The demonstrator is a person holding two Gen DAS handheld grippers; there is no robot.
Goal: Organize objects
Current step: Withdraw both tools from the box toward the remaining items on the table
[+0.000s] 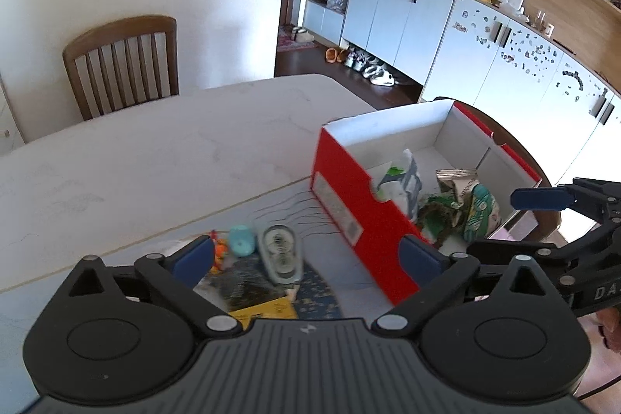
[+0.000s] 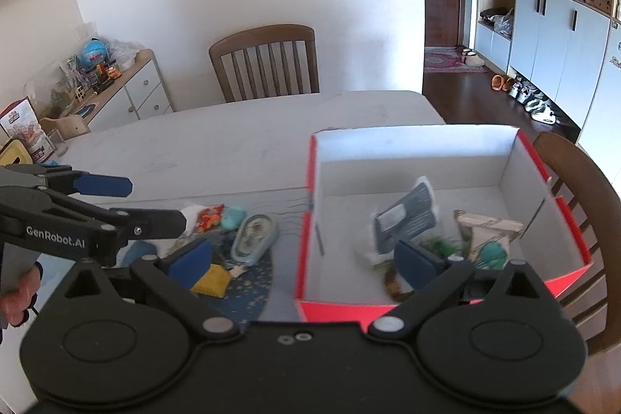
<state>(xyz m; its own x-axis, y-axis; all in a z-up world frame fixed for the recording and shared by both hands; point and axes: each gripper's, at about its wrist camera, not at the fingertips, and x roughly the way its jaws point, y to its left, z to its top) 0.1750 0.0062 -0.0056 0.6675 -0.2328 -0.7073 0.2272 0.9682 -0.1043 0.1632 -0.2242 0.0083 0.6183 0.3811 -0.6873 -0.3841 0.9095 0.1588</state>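
Holding several sorted items already, the red box (image 2: 427,158) stands open on the table (image 2: 233,142) — inside, a dark-and-white packet (image 2: 407,216), a beige pouch (image 2: 489,227) and green-printed packaging.

Remaining, just left of the box: a teal item (image 2: 233,216), an oval tin (image 2: 254,239), an orange-printed wrapper (image 2: 209,216), a yellow packet (image 2: 211,280), all lying on a dark patterned mat (image 2: 252,282).

Left gripper (image 1: 306,255): jaws wide, empty, above the loose pile. Right gripper (image 2: 302,260): jaws wide, empty, straddling the box's near wall.

Progress — judged roughly half; four pieces left.
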